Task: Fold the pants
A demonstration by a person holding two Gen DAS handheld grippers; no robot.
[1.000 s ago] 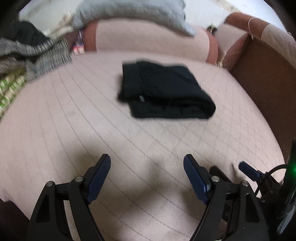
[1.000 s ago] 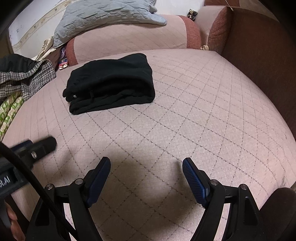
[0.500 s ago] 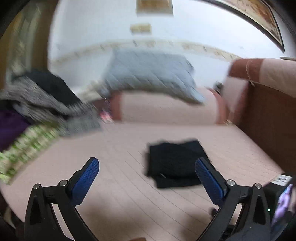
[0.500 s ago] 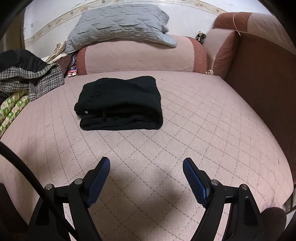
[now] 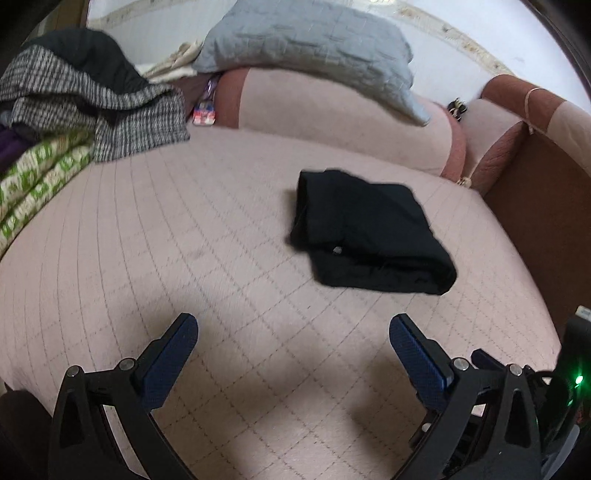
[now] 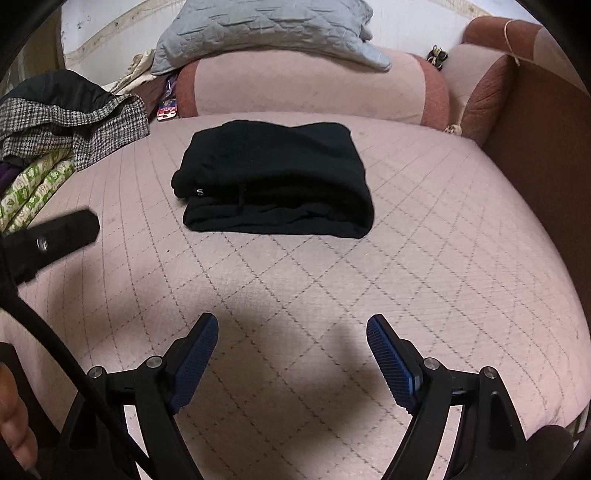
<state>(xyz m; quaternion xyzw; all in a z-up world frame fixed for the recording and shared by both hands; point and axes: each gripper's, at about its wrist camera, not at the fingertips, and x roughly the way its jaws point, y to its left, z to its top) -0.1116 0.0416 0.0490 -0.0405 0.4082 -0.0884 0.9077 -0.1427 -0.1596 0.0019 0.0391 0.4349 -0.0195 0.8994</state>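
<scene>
The black pants (image 5: 365,229) lie folded into a compact rectangle on the pink quilted bed (image 5: 184,258); they also show in the right wrist view (image 6: 277,181). My left gripper (image 5: 293,325) is open and empty, held above the bed short of the pants and to their left. My right gripper (image 6: 291,325) is open and empty, in front of the pants' near edge. One finger of the left gripper (image 6: 55,236) shows at the left of the right wrist view.
A pile of clothes with a houndstooth garment (image 5: 92,103) and a green patterned cloth (image 5: 37,184) lies at the left. A pink bolster (image 6: 306,88) with a grey quilted pillow (image 6: 258,29) lies behind. A brown bed frame (image 6: 546,147) is at the right.
The left gripper tipped up toward the wall, then came back down toward the bed. The right gripper shifted slightly. The pants have not moved. Both grippers stay open.
</scene>
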